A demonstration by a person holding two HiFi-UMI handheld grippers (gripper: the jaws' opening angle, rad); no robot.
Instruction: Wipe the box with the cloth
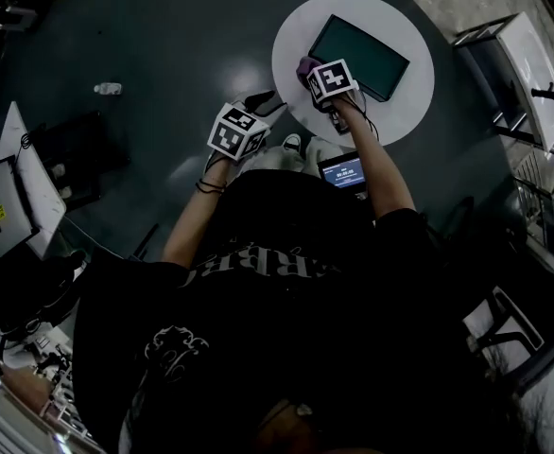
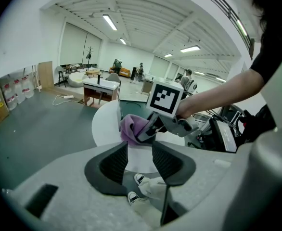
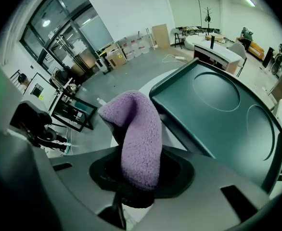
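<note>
A dark green flat box [image 1: 360, 57] lies on a round white table [image 1: 409, 112]. My right gripper [image 1: 313, 76] is shut on a purple fleece cloth [image 1: 304, 64] at the box's near left corner. In the right gripper view the cloth [image 3: 138, 138] stands up out of the jaws beside the box [image 3: 223, 114], whose top has two round recesses. My left gripper [image 1: 266, 102] hovers off the table's left edge, open and with nothing in it. From the left gripper view [image 2: 140, 160] the cloth [image 2: 131, 128] and the box edge [image 2: 119, 114] lie ahead.
A small lit screen [image 1: 343, 170] sits below the table's near edge, by the person's shoes [image 1: 292, 144]. White desks [image 1: 31, 187] stand at the left, a white bench [image 1: 528, 64] and chairs [image 1: 504, 339] at the right. A small white object [image 1: 108, 88] lies on the dark floor.
</note>
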